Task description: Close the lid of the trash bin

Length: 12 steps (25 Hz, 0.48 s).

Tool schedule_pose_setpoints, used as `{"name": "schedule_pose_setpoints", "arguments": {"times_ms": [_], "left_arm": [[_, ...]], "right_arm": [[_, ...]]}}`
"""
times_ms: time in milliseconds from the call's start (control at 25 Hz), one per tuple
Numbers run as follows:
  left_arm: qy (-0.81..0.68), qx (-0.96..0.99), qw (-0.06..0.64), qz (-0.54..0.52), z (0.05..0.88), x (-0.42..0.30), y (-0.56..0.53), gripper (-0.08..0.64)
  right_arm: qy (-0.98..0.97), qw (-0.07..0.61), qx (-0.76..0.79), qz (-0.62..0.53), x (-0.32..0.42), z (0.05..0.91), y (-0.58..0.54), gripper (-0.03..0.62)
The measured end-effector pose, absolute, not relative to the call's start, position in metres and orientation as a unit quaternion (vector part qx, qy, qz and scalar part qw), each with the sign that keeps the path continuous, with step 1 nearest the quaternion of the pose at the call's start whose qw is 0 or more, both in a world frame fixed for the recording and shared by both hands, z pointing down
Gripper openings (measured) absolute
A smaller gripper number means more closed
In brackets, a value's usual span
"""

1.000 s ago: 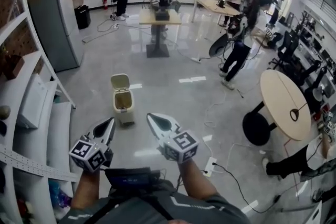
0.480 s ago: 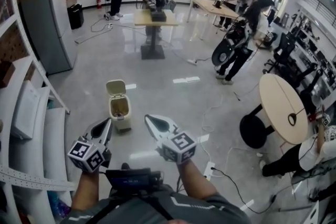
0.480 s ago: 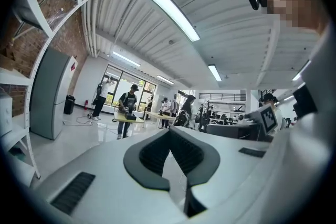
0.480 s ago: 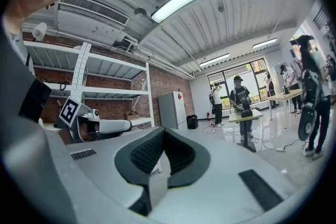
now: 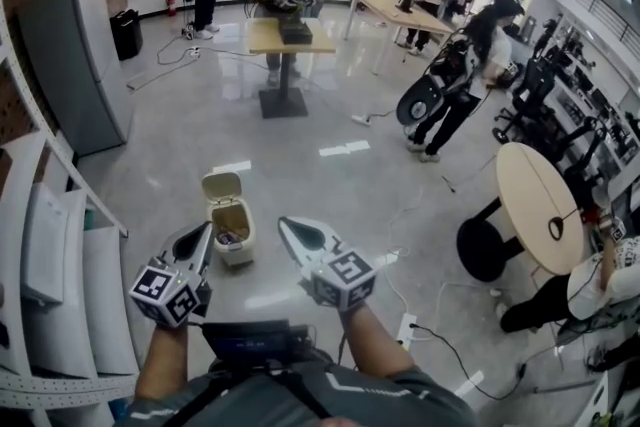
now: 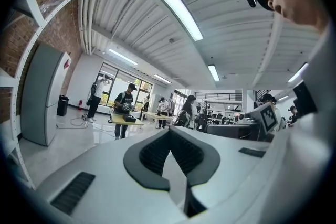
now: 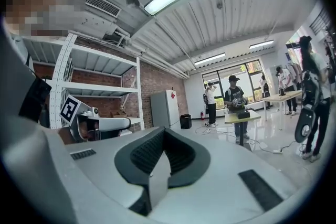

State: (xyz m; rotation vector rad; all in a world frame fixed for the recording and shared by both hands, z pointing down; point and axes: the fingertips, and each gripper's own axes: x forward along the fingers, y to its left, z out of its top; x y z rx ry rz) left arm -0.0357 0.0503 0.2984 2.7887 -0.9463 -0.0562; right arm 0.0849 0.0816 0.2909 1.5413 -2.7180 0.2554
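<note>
Bin (image 5: 240, 251) sits on the floor (image 5: 330, 195), toward its shelf (image 5: 60, 245) side. The lid (image 5: 221, 186) stands up off the far rim, so it's not closed yet.

Left hand-held gripper (image 5: 203, 237) is nearest, tips just short of the bin's near-left wall. Right hand-held gripper (image 5: 288, 227) is off to the bin's right. Both have jaws pressed together with nothing between them (fine here, you don't need a grasp).

Suggested approach:
- Reach the left one over the opening.
- Put the closed tips behind the lid's top edge.
- Sweep it toward you and down, pushing near the free edge rather than the hinge, for leverage.

The bin looks light and may skid or tip. Finish with the force going downward, and steady the near rim with the right one if it shifts. Some rubbish is inside; it looks low enough to clear.
</note>
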Motion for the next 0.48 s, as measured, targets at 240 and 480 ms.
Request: {"name": "schedule_pose_setpoints", "arguments": {"times_ms": [240,480], "left_arm": [[-0.308,0.946,0.102,-0.020,0.303,-0.053,0.002,-0.008],[-0.301,0.946,0.116,-0.018,0.310,-0.060,-0.030,-0.008]], "right_arm": [[-0.861,0.017,0.503,0.075,0.070,0.292,0.035,0.011],[-0.853,0.031,0.514,0.090,0.063,0.299,0.000,0.011]]}}
